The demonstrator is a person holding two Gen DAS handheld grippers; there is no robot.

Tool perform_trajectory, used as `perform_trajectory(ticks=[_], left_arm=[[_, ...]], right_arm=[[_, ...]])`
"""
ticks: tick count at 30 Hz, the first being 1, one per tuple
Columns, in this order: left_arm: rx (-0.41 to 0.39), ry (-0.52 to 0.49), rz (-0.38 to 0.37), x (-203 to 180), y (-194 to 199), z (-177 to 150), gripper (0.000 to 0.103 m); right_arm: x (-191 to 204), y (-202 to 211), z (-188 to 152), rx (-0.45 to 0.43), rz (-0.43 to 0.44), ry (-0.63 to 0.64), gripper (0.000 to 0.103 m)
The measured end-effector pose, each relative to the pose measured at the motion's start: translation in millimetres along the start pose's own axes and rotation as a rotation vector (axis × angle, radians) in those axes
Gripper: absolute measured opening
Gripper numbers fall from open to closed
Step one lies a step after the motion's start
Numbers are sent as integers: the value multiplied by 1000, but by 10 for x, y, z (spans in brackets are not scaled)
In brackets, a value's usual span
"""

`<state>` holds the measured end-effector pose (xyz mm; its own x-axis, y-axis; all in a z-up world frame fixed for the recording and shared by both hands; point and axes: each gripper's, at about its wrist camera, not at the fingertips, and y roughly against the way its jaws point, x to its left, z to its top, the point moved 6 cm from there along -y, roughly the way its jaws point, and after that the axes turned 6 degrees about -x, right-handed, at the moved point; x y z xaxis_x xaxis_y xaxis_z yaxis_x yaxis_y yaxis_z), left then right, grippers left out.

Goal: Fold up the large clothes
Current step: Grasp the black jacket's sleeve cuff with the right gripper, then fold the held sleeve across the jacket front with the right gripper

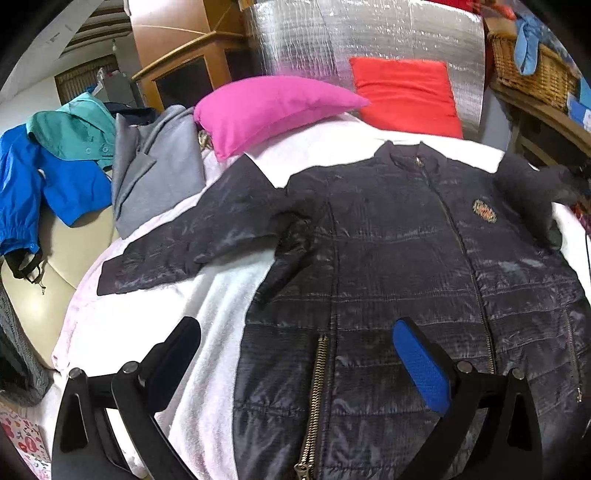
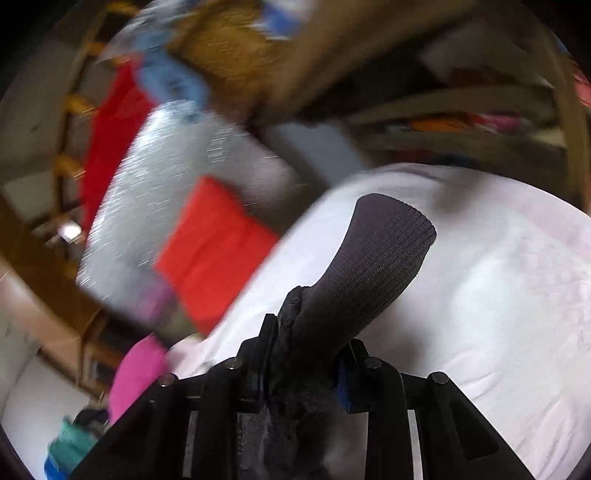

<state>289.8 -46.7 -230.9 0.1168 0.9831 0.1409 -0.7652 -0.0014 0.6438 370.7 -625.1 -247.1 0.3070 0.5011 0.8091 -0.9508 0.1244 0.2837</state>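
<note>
The left claw (image 1: 295, 362) is open, its fingers wide apart above the bottom of the dark puffy jacket (image 1: 406, 258). The jacket lies flat on the white fuzzy blanket (image 1: 207, 317), its collar pointing away from the claw. The right claw (image 2: 303, 354) pinches the jacket's ribbed knit cuff (image 2: 384, 247), which sticks up.

We see a dark navy quilted jacket (image 1: 406, 258) with a brass-coloured zip and a small gold badge, lying on a white blanket (image 1: 207, 314). At the upper middle sit a magenta pillow (image 1: 266, 107) and a red pillow (image 1: 406, 96) against silver foil (image 1: 351, 33). At left lie blue, teal and grey clothes. In the right view, the cuff (image 2: 384, 251) is charcoal ribbed knit.
</note>
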Motion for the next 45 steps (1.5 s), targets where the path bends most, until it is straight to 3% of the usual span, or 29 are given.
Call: perform_trajectory(ticks=[5, 8, 15, 17, 19, 22, 25, 27, 31, 35, 37, 40, 45], left_arm=[[-25, 24, -3, 187, 141, -34, 103], [-30, 43, 1, 343, 194, -60, 103], [-34, 60, 17, 607, 276, -139, 103], [-29, 65, 17, 645, 274, -164, 103], [-25, 67, 21, 677, 270, -179, 103], [-29, 66, 21, 691, 277, -182, 103], [-17, 71, -24, 643, 219, -133, 103], [-10, 74, -64, 580, 152, -77, 103], [7, 61, -142, 411, -56, 82, 103], [34, 16, -179, 180, -429, 379, 103], [48, 10, -202, 58, -615, 534, 103], [111, 13, -226, -127, -977, 691, 103], [232, -1, -189, -350, -1606, 670, 102]], right_arm=[[1023, 97, -623, 83, 135, 129, 30], [1517, 83, -1196, 158, 210, 165, 29], [2080, -154, -2555, 383, 305, 194, 31], [2163, -225, -2900, 456, 304, 222, 41], [2205, -288, -3208, 545, 264, 242, 88], [2173, -234, -3406, 608, 319, 189, 89], [2054, -67, -3277, 568, 366, 135, 89], [1894, 29, -3021, 481, 351, 106, 89], [1375, 185, -2272, 290, 184, 67, 89], [635, 309, -1491, 99, -66, 2, 89], [305, 247, -1330, 89, -174, -39, 89], [-74, 63, -1292, 132, -251, -83, 89], [-365, -246, -1431, 237, -252, -62, 88]])
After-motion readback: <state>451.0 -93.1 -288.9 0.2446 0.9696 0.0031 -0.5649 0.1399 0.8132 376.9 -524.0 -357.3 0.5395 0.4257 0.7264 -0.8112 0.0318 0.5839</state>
